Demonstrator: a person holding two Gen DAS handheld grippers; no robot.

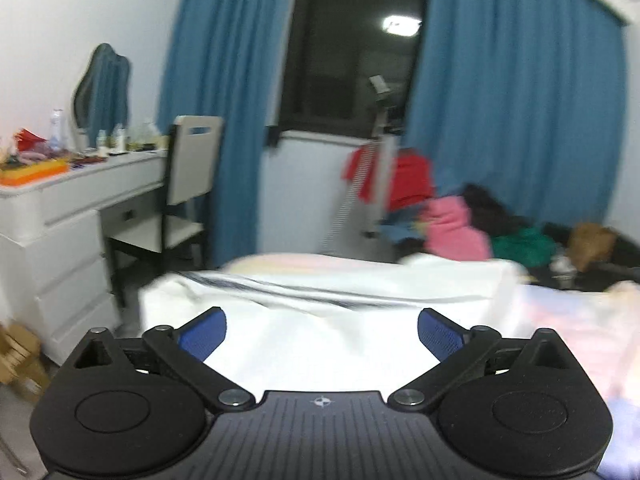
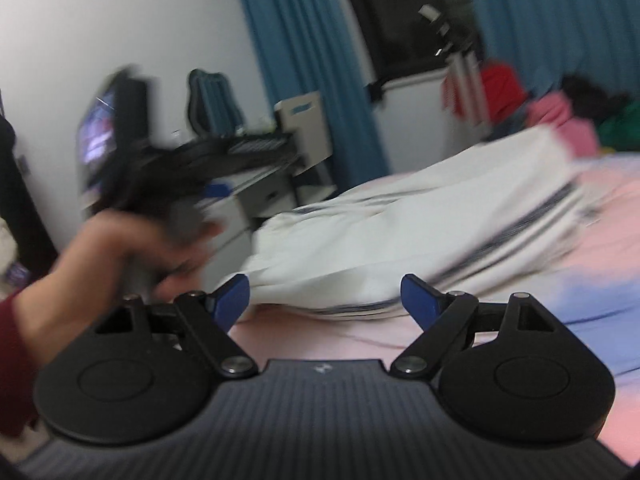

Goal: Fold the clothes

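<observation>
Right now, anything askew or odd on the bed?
The white striped garment lies rumpled and skewed across the pink bedsheet, not squared up. Both grippers have let go, jaws open and empty. A heap of unfolded clothes sits beyond the bed. Frames are motion-blurred.

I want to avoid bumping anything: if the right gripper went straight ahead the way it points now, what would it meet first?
Most likely the white striped garment lying on the pink bedsheet. The right gripper is open and empty, tilted slightly down toward it. Motion blur makes depth uncertain.
</observation>
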